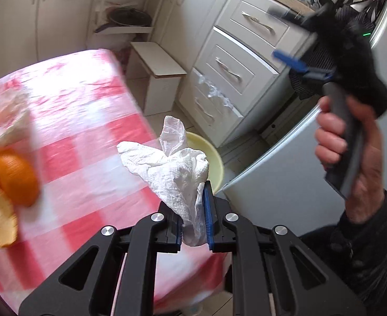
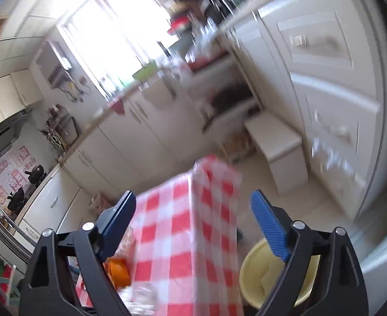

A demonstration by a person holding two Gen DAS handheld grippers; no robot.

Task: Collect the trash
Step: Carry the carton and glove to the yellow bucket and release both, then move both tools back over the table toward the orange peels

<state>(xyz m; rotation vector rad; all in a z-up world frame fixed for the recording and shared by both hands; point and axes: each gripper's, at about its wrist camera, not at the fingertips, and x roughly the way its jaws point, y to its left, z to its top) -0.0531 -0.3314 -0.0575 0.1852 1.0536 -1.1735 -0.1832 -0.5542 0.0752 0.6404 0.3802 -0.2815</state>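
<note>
Kitchen scene, two wrist views, both partly blurred.

Left gripper (image 1: 193, 226), black frame with ribbed blue pads, clamped narrow on a crumpled white paper towel (image 1: 172, 173): soft, wrinkled, embossed, bunched into peaks above the pads, held in the air over the edge of the worktop (image 1: 88, 137). Worktop draped in a glossy red-and-white checked cloth. At the left of it, curled orange peel (image 1: 14, 181), smooth and bright, lying blurred beside pale crumpled scraps.

Beyond the towel and lower down, on the tiled floor just beside the worktop, a round pale-yellow plastic bowl (image 1: 214, 158), smooth-walled; in the right wrist view pale lumpy contents visible inside, too blurred to name.

Right gripper (image 2: 193, 221) spread wide, nothing between its ribbed blue pads, raised above the worktop corner and the bowl. Seen from the left wrist view, held by a bare hand (image 1: 351, 142) wrapped around a grey handle, dark sleeve below.

Behind: white panelled drawers (image 1: 246, 52) with curved metal handles, a small white step stool (image 1: 159, 71).
</note>
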